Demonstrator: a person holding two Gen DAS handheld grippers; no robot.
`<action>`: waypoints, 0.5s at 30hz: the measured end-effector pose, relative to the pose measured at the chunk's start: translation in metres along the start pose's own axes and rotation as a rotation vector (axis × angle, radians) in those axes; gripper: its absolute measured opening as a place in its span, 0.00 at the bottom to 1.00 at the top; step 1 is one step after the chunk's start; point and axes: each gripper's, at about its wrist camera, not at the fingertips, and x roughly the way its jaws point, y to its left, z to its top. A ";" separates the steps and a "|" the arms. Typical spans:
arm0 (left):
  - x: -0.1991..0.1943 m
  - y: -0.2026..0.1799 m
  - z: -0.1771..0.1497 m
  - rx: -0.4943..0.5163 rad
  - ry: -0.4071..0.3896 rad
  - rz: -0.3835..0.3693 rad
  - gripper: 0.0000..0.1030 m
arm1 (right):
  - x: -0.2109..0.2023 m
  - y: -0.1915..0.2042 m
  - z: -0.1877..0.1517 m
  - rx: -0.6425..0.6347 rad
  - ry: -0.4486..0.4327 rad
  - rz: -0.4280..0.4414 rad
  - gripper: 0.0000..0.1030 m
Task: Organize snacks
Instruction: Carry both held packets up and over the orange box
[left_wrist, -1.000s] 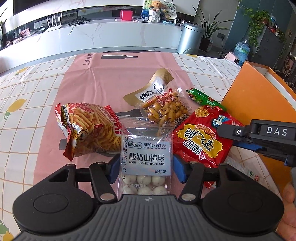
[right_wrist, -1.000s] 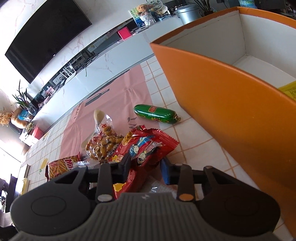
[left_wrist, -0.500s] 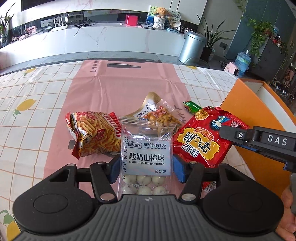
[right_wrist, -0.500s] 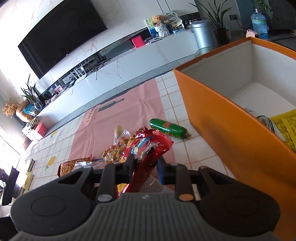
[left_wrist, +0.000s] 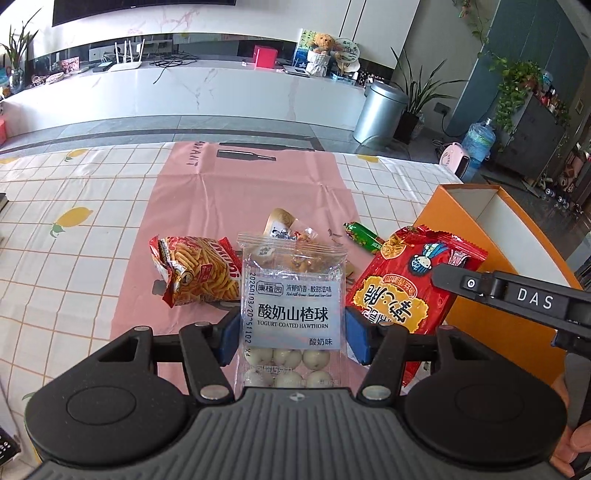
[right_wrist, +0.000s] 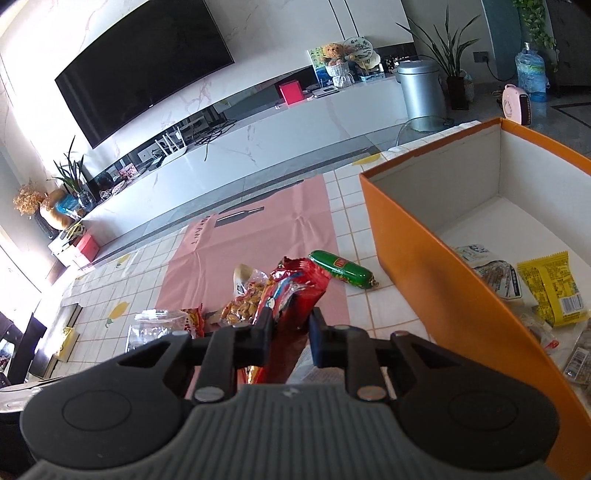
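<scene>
Here, left hand-held gripper (left_wrist: 291, 334) pinches a clear hawthorn-ball packet (left_wrist: 290, 314), held upright above the table (left_wrist: 74, 236). Right hand-held gripper (right_wrist: 290, 334) pinches a red snack bag (right_wrist: 291, 295), raised off the table. Orange box (right_wrist: 436, 266) sits at 3 o'clock; green sausage (right_wrist: 341, 269) beside it.

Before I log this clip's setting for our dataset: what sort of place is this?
Most likely a home living room: a large wall-mounted TV hangs over a long white media console, houseplants stand by a metal bin, and a lemon-print tablecloth covers the table holding the snacks.
</scene>
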 end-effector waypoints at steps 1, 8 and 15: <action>-0.003 -0.001 0.000 -0.003 0.002 0.003 0.64 | -0.004 0.001 0.000 -0.007 -0.005 0.003 0.16; -0.029 -0.012 0.006 -0.014 -0.007 0.001 0.64 | -0.039 0.004 0.008 -0.057 -0.041 0.018 0.16; -0.055 -0.044 0.018 0.034 -0.048 -0.044 0.64 | -0.082 -0.001 0.025 -0.117 -0.095 0.018 0.16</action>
